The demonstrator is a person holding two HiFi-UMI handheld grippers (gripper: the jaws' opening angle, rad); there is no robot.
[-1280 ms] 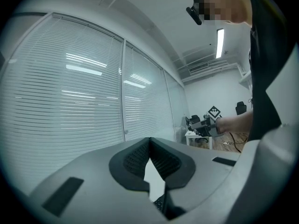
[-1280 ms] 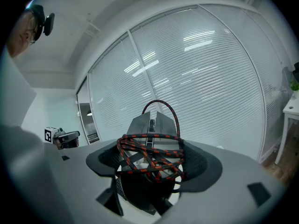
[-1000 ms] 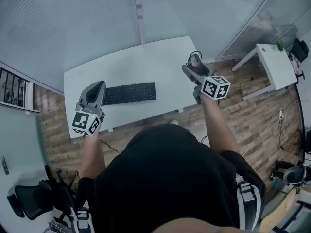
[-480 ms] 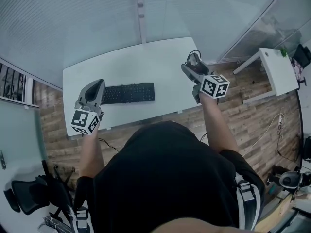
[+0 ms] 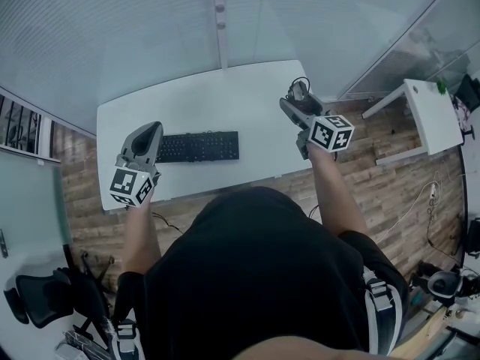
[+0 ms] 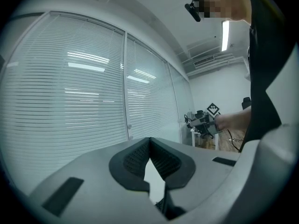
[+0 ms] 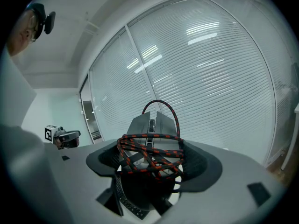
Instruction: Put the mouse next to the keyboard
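In the head view a white worktop (image 5: pixel 225 96) fills the upper middle of the frame. A black keyboard (image 5: pixel 199 146) lies flat on it, left of centre and close to the near edge.

The right hand-held gripper (image 5: pixel 298 97) is right of centre, over the right end of the worktop. It is clamped on the mouse (image 5: pixel 298 90). In the right gripper view the grey mouse (image 7: pixel 152 124) sits between the two dark jaw pads with its nose pointing away from the camera. Its red-and-black braided cable (image 7: pixel 149 154) is wound in loose loops around the body, and one loop arches above the body. The mouse is well apart from the keyboard, with bare worktop between them.

The left hand-held gripper (image 5: pixel 153 130) is at the left of the frame, just beside the keyboard's left end. In the left gripper view its jaws (image 6: pixel 149 141) are pressed together at the tips with nothing between them, and only a narrow wedge of worktop shows below the meeting point.

A wooden floor (image 5: pixel 390 178) runs along the right side of the head view. A second white table (image 5: pixel 427 115) stands there, and a dark office chair (image 5: pixel 41 306) shows at the lower left. Slatted blinds (image 5: pixel 112 36) cover the glass wall along the top.
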